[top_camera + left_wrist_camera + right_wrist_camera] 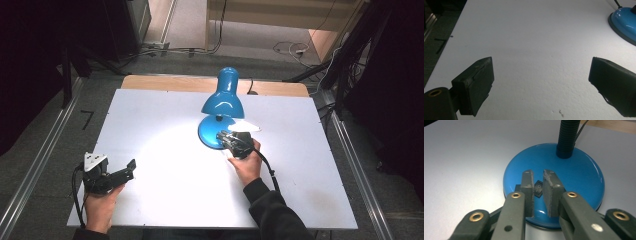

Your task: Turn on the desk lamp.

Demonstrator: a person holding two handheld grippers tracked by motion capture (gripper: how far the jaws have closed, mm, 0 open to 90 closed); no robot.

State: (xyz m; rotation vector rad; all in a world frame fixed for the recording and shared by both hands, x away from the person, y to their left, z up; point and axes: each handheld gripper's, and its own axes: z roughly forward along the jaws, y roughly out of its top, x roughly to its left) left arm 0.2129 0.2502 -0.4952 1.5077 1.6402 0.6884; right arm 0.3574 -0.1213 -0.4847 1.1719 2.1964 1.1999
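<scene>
Peeking through a narrow gap between the jaws of the right gripper (537,176), a small black rocker switch (538,189) is seen on the glossy blue round lamp base (579,177); its sides are covered by the jaws, and contact cannot be judged. The jaws stand slightly apart, clamped on nothing. The ribbed black lamp neck (567,137) rises at 12 o'clock and is cut off by the frame. In the high view, the blue metal lamp shade (223,100) hides part of the base. The left gripper (541,82), jaws wide apart, is held over bare white tabletop (165,165) near the 7 o'clock corner, well apart from the lamp. Open board lies all around.
</scene>
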